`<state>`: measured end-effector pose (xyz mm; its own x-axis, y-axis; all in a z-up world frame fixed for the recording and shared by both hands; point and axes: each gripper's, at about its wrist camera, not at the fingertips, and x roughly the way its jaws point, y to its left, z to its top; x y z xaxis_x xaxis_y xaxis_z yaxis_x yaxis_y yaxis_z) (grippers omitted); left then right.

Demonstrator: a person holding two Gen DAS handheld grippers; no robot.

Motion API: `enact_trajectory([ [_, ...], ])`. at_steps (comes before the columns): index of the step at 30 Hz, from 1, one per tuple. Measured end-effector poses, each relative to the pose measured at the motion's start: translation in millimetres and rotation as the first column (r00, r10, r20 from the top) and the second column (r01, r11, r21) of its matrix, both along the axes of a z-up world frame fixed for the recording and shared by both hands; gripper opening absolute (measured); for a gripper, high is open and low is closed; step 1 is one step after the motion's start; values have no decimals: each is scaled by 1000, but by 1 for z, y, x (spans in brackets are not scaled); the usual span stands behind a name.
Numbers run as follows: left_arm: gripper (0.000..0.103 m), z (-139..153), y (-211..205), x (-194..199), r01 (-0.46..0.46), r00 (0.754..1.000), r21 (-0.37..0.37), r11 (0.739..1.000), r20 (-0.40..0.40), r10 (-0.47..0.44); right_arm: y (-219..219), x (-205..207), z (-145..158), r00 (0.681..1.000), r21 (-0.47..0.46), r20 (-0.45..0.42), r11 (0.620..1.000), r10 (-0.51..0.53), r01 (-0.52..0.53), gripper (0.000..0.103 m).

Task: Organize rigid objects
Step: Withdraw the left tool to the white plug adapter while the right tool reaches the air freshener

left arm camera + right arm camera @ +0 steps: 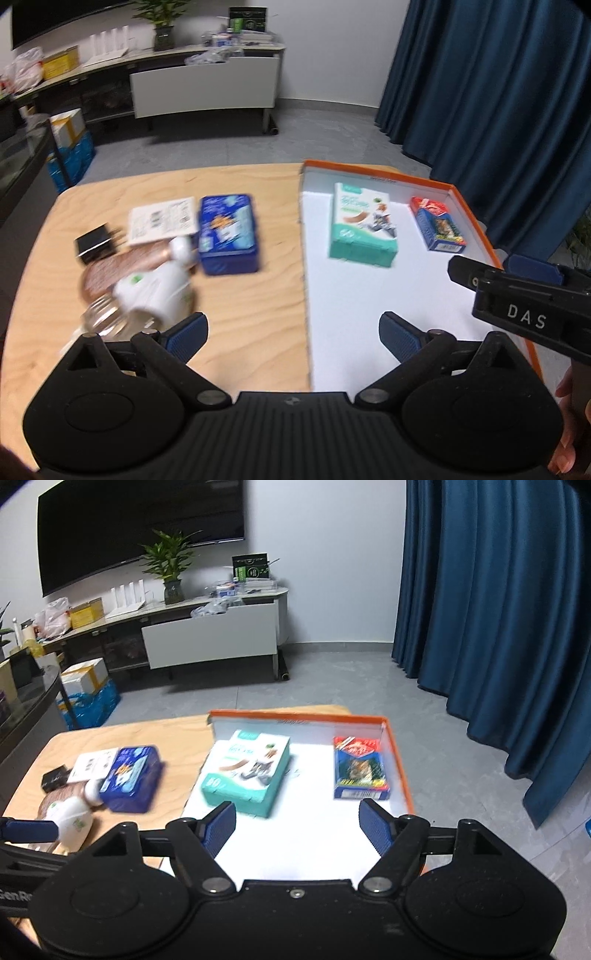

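Both the left gripper [293, 334] and right gripper [297, 825] hang released and empty over the orange-rimmed tray [476, 210], whose near white floor lies free before the teal box [364, 227] and red-blue box [437, 225], while the blurred clutter left on the worktop [240, 302] is hard to read.

Ahead of your left hand-held gripper [293, 334], a teal box [364, 225] and a red-blue box [437, 224] lie flat inside the orange-rimmed tray [476, 221]; a blue tin [228, 234] lies left of it.

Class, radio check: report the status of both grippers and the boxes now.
Left gripper, right gripper: open, empty. Teal cardboard box and red-blue box lie in orange-rimmed white tray. Blue tin on table, nothing blocking.
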<state>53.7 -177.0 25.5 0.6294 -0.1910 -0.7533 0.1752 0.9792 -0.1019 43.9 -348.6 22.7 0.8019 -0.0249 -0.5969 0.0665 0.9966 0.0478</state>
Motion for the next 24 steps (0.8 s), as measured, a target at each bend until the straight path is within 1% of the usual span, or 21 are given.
enact_trajectory([
  [6,102,-5,31,-21,-60,998,-2,998,-13,60,22,-17,-6,998,10,-18,999,52,-52,87],
  [9,102,-5,43,-30,-74,997,0,997,-14,74,32,-23,-9,997,26,-25,997,72,-71,87],
  [11,102,-4,51,-36,-86,996,0,996,-9,86,40,-27,-10,996,21,-27,996,87,-87,87],
  [18,102,-5,73,-49,-124,992,0,992,-4,124,59,-33,-8,990,10,-27,990,140,-140,87],
  [24,102,-5,81,-52,-138,990,3,990,-5,138,71,-33,-9,985,7,-34,985,172,-172,87],
])
